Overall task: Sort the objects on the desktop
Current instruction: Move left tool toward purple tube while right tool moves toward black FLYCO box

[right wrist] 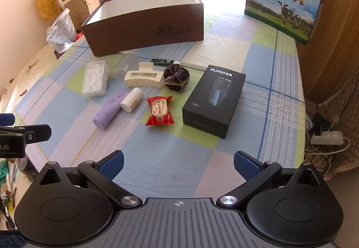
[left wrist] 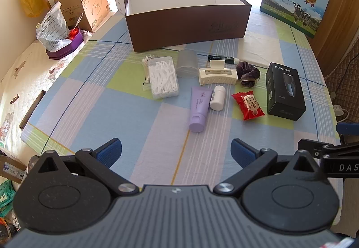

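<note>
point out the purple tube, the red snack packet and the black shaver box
purple tube (left wrist: 198, 106), left wrist view, middle of body
red snack packet (right wrist: 159, 110), right wrist view, centre label
black shaver box (right wrist: 214, 98), right wrist view, top face

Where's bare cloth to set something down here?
Free: the wide strip between both grippers and the purple tube, and right of the brown box toward the milk carton. Crowded: the cluster from floss box to shaver box.

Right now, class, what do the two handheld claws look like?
Both match. The left claw and right claw each have two blue textured pads on black linkage arms, silver pivot bolts, round black housings and a ribbed grey body with a small crosshair mark. No hands or sleeves show.
</note>
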`<state>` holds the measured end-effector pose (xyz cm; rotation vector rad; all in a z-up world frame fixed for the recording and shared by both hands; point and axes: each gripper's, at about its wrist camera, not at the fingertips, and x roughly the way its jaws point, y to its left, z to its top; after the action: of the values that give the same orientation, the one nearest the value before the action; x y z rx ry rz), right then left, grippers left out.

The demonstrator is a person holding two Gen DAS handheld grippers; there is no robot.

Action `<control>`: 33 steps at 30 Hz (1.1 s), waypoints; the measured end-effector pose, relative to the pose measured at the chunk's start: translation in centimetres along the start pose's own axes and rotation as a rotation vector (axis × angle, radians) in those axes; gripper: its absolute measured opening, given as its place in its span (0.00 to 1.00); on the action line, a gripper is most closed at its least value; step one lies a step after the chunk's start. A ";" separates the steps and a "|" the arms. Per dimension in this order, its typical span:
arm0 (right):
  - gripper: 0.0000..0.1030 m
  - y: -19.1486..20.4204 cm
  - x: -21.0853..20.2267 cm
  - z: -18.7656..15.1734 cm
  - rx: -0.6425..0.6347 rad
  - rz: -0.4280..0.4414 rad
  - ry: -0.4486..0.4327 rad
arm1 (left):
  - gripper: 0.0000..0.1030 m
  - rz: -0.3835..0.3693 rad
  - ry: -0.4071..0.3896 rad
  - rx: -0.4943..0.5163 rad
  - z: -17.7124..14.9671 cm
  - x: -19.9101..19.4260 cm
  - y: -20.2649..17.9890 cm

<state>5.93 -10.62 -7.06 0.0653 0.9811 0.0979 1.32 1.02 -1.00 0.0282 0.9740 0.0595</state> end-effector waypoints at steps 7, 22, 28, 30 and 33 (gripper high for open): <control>0.98 0.0 0.0 0.0 0.000 0.001 0.000 | 0.99 0.000 0.000 0.000 0.0 0.0 0.0; 0.98 0.0 0.1 0.0 0.001 0.001 0.001 | 0.99 -0.002 0.006 0.001 0.3 0.3 0.0; 0.98 -0.1 0.2 0.4 -0.001 0.006 -0.002 | 0.99 0.000 0.004 0.010 0.6 0.6 -0.3; 0.98 -0.1 0.2 0.5 -0.005 0.006 -0.008 | 0.99 -0.001 0.004 0.011 0.7 0.7 -0.3; 0.98 -0.3 0.3 0.8 -0.011 0.007 -0.011 | 0.99 0.000 0.003 0.012 0.9 0.8 -0.3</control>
<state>6.81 -10.89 -6.86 0.0595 0.9689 0.1090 2.48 0.73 -1.18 0.0389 0.9776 0.0537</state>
